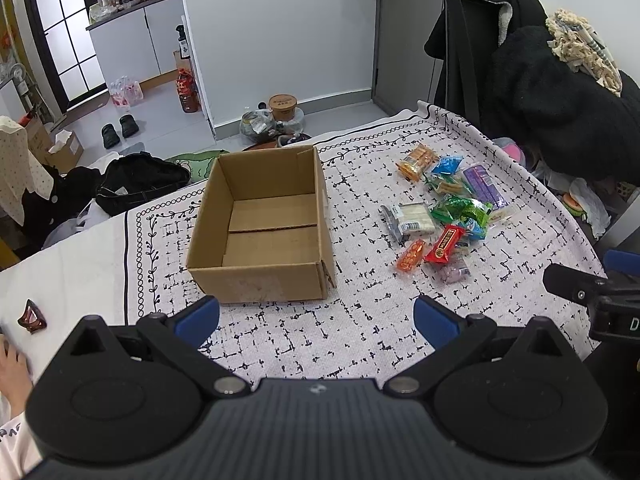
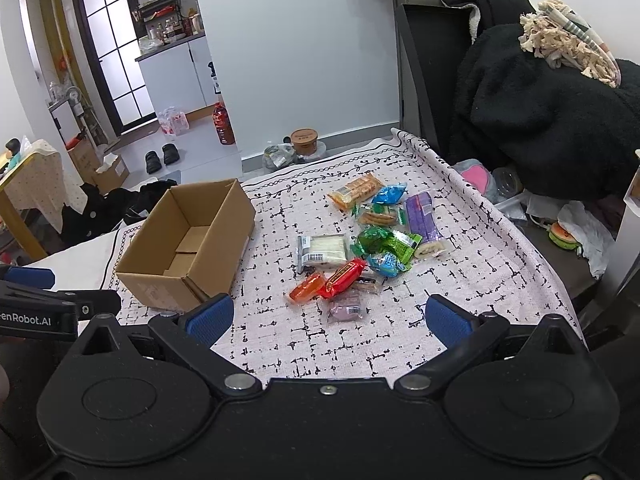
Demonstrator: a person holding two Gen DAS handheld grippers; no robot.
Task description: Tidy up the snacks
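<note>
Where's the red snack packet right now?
In both views the red packet lies at the snack pile's near edge, right of the cardboard box, touching the orange packet.

light: bright, even, indoor | shadows: soft, faint | focus: sharp | distortion: strong fisheye bending, dark corners

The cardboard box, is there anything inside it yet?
No. The cardboard box shows only its bare brown bottom flaps. The near wall hides a thin strip of floor. All the snacks lie on the tablecloth beside it.
</note>
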